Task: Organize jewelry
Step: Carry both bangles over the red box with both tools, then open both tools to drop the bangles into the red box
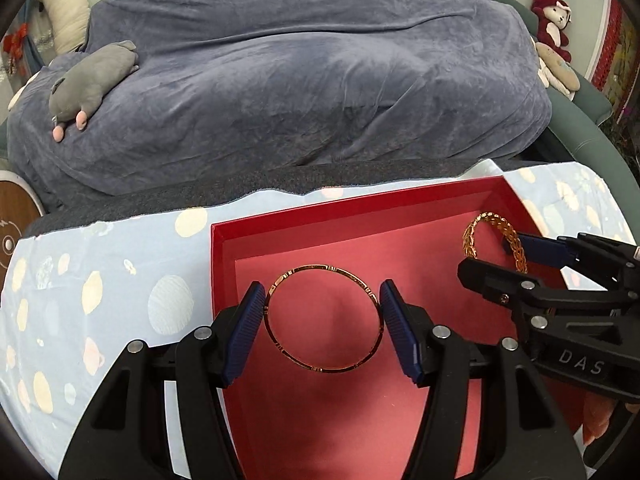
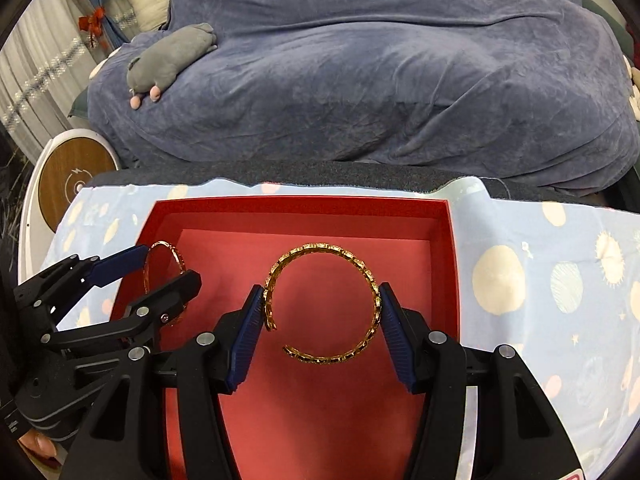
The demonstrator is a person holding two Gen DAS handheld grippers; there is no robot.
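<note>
Left wrist view: the left hand-held gripper [image 1: 322, 322] is closed on a thin gold bangle [image 1: 322, 317], pads touching its left and right edges, above the pink floor of the open red box [image 1: 400, 208]. The right hand-held gripper [image 1: 496, 256] enters from the right, holding the braided cuff [image 1: 494, 226] near the box's far right corner. Right wrist view: the right hand-held gripper [image 2: 322, 320] grips the open braided cuff [image 2: 324, 304] by its sides over the box [image 2: 304, 204] interior; the left hand-held gripper [image 2: 168, 264] appears at the left with the bangle [image 2: 164, 268]. The box rests on a patterned cloth [image 1: 120, 280].

Progress, as judged: both pieces are inside the box's outline but neither is released; whether they touch the floor cannot be told. Remaining: set down, let go, withdraw. No other jewelry is visible.
</note>
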